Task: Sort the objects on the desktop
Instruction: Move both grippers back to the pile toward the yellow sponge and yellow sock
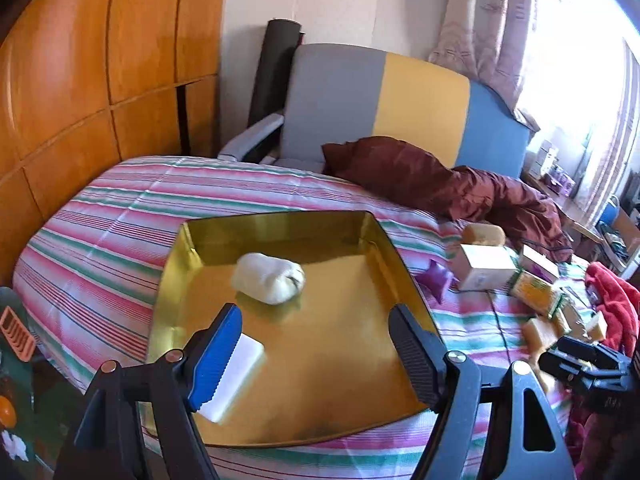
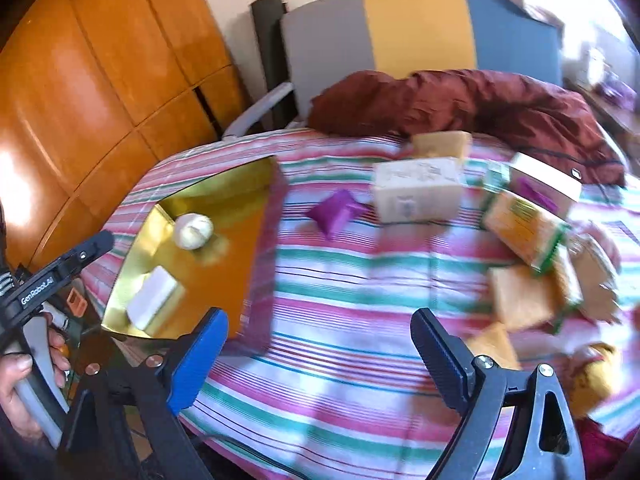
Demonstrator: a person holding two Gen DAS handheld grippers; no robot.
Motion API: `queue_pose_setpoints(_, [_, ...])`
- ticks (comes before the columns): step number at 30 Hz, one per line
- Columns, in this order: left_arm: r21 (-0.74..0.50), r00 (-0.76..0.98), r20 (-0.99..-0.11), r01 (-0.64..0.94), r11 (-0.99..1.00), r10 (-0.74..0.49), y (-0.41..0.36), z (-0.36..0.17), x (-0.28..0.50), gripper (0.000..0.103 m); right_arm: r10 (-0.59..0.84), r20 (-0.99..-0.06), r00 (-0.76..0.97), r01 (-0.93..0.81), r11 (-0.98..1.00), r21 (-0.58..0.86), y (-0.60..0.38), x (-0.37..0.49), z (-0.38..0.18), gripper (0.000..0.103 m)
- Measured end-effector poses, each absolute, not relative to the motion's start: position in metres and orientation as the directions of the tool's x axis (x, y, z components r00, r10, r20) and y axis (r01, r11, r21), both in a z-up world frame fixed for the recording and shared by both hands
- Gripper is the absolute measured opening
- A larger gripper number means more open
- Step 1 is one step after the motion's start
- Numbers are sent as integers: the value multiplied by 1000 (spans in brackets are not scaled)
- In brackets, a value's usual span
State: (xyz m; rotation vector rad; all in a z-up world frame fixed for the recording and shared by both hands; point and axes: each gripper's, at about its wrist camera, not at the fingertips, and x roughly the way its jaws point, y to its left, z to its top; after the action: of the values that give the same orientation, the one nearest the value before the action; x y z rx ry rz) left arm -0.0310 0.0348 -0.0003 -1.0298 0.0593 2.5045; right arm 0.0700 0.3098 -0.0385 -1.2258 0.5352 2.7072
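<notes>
left wrist view: left gripper (image 1: pixel 316 344) spread wide, empty, over gold tray (image 1: pixel 362 344) (white block (image 1: pixel 240 376), rolled sock (image 1: pixel 269 283) inside). right gripper (image 2: pixel 320 360) released above striped bedspread (image 2: pixel 340 300); boxes (image 2: pixel 418 192) beyond.

"genrobot.ai" on the left gripper (image 2: pixel 60 276) (box print unreadable).

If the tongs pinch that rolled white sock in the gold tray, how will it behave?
The sock looks soft and bundled, so it would probably squash rather than resist. Its rounded shape could roll a little on the shiny tray if nudged. It is likely light for its size.
</notes>
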Motion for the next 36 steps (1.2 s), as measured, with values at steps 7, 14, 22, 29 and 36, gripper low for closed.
queue_pose_setpoints(7, [-123, -588, -689, -482, -867, 425, 59, -4, -19, 77, 84, -752, -654, -417, -870, 265, 375, 116, -28, 94])
queue_pose_setpoints(14, [-139, -521, -706, -562, -816, 479, 92, -8, -11, 75, 148, -752, -642, -549, -774, 317, 426, 154, -26, 94])
queue_pose_setpoints(22, [-135, -413, -732, -692, -709, 542, 154, -16, 4, 75, 146, -816, -560, -628, -717, 303, 458, 188, -29, 94])
queue_pose_setpoints(29, [-95, -269, -772, -847, -523, 575, 221, -35, 42, 75, 95, -893, -441, -630, -741, 233, 475, 182, -46, 94])
queue_pose_setpoints(36, [-93, -136, -802, -933, -347, 581, 266, -60, 75, 76, 87, -943, -321, -565, -817, 117, 474, 144, -64, 93])
